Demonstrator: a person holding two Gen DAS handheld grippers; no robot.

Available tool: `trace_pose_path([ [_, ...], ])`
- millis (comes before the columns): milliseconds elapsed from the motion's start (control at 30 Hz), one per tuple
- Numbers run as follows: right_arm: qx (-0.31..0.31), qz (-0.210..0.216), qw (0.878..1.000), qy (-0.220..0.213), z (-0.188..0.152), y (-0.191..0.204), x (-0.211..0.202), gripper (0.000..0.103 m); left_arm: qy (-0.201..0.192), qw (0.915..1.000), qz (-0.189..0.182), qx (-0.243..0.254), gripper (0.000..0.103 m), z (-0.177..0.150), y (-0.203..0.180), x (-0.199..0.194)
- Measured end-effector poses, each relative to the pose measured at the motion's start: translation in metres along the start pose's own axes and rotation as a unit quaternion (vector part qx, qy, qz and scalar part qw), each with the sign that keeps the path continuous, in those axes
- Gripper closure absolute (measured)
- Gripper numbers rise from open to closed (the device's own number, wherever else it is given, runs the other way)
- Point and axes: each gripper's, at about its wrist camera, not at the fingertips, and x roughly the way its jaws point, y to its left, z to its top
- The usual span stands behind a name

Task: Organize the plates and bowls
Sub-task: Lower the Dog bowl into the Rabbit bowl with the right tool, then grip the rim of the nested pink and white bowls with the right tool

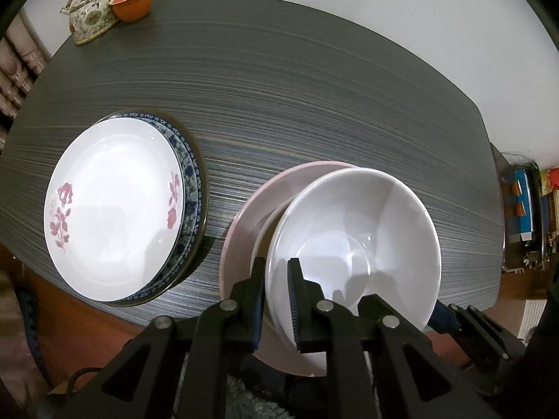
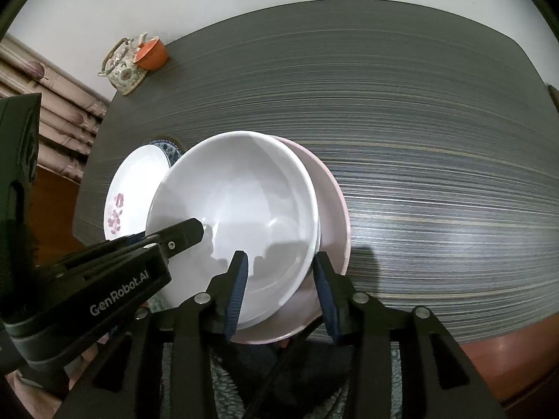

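Left wrist view puts your left gripper (image 1: 276,296) right on the near-left rim of the white bowl (image 1: 353,241): its jaws stand close together with the bowl's wall between them, one finger outside and one inside, pinching the rim. In the right wrist view your right gripper (image 2: 281,289) sits at the bowl's (image 2: 234,223) near-right rim. Its jaws are spread fairly wide, straddling that rim, with one blue pad (image 2: 237,293) inside the bowl and the other outside over the pink plate (image 2: 332,209); neither pad clearly presses the wall, so it holds nothing. The left gripper (image 2: 181,234) shows there too, reaching in from the left onto the bowl's rim.

The bowl is plain glossy white, deep, with a round flat bottom, and it looks tilted against the pink plate (image 1: 251,209) beneath it rather than seated level. A second white rim shows just under it, so another white dish seems nested there. This stack lies at the counter's (image 1: 314,87) near edge, partly overhanging it.

To its left, also near that edge, a white plate with pink flowers (image 1: 111,206) rests on a blue-patterned plate (image 1: 190,174). A floral teapot (image 1: 91,10) and an orange cup (image 1: 132,1) stand touching at the far left corner.
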Motion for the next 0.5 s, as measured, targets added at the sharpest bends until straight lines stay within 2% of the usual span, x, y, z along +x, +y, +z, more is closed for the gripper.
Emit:
trace_pose_path([
  [167,-0.003,0.005,1.000,0.000,-0.001,0.000,-0.002,0.059,-0.005,1.0000,-0.002,-0.003,0.090,-0.002,0.002,-0.004],
  [233,-0.005,0.007,1.000,0.001,-0.001,0.002,-0.002,0.054,-0.007,1.0000,-0.006,-0.002,0.086,-0.002,0.002,-0.006],
  [333,-0.008,0.007,1.000,0.000,-0.002,0.004,-0.003,0.054,-0.020,0.9998,-0.002,0.002,0.077,-0.003,0.003,-0.012],
  [500,-0.006,0.007,1.000,-0.001,-0.002,0.004,-0.005,0.053,-0.039,0.9992,-0.012,0.002,0.077,0.002,0.004,-0.024],
])
